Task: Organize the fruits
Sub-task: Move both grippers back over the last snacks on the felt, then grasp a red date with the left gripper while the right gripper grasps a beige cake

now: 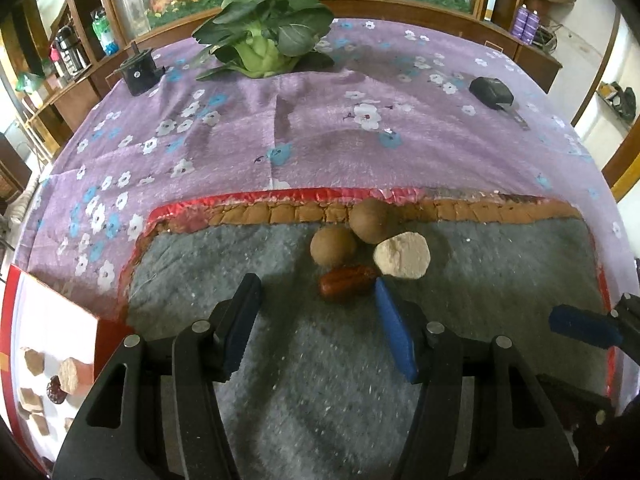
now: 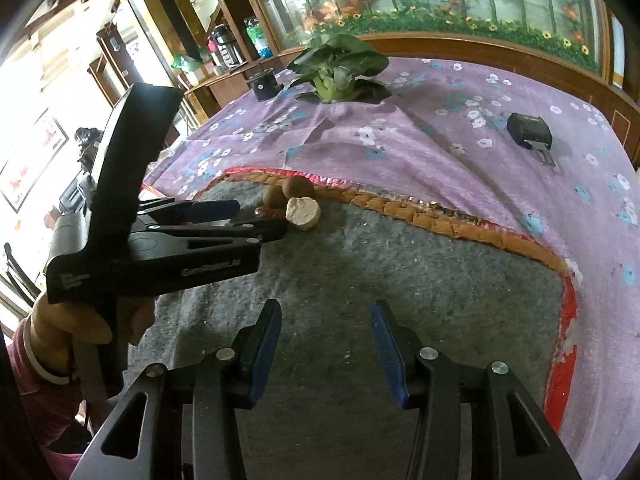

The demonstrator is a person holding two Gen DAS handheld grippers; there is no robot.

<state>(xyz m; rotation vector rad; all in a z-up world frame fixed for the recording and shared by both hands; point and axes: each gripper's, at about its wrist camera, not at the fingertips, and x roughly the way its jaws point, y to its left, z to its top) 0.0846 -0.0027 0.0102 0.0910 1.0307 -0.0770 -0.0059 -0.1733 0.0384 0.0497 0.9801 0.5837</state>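
Two round brown fruits (image 1: 334, 247) (image 1: 369, 221), a pale beige chunk (image 1: 402, 255) and a red-brown date (image 1: 346, 283) lie together on a grey felt mat (image 1: 320, 360). My left gripper (image 1: 316, 292) is open, its fingertips just short of the date, empty. The same pile shows in the right wrist view, with the brown fruits (image 2: 298, 188), the beige chunk (image 2: 303, 212) and the date (image 2: 268, 212). The left gripper (image 2: 256, 220) reaches to them there. My right gripper (image 2: 325, 312) is open and empty over bare mat, well short of the pile.
The mat lies on a purple flowered cloth (image 1: 320, 120). A bok choy (image 1: 260, 36) stands at the back. A black holder (image 1: 138, 70) is back left, a black tape measure (image 1: 492, 92) back right. A red-edged white box (image 1: 44, 360) with several pieces is at the left.
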